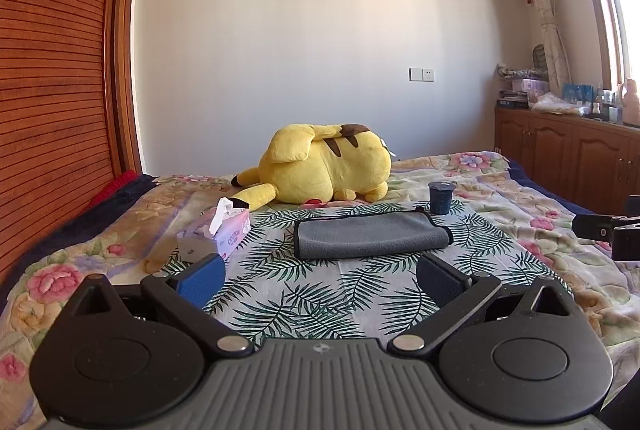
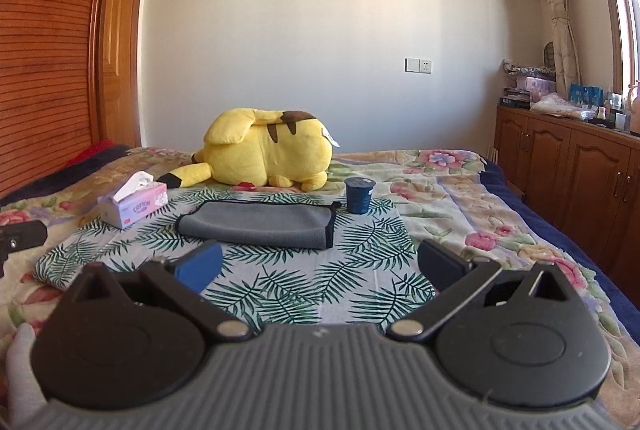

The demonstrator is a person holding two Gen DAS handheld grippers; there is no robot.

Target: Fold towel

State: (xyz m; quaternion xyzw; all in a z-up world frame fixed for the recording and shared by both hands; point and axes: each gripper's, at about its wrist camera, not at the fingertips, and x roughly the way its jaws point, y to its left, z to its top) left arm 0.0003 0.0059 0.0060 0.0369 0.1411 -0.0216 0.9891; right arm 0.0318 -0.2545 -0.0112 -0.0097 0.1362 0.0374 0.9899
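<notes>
A grey towel (image 1: 370, 234) with dark edging lies folded flat on a leaf-print cloth (image 1: 320, 294) on the bed. It also shows in the right wrist view (image 2: 258, 224). My left gripper (image 1: 320, 280) is open and empty, held a little short of the towel's near edge. My right gripper (image 2: 320, 266) is open and empty, also short of the towel's near edge. The right gripper's side shows at the right edge of the left wrist view (image 1: 612, 230).
A pink tissue box (image 1: 218, 232) stands left of the towel. A dark blue cup (image 1: 440, 197) stands at its far right corner. A yellow plush toy (image 1: 320, 165) lies behind. Wooden cabinets (image 2: 568, 165) line the right wall.
</notes>
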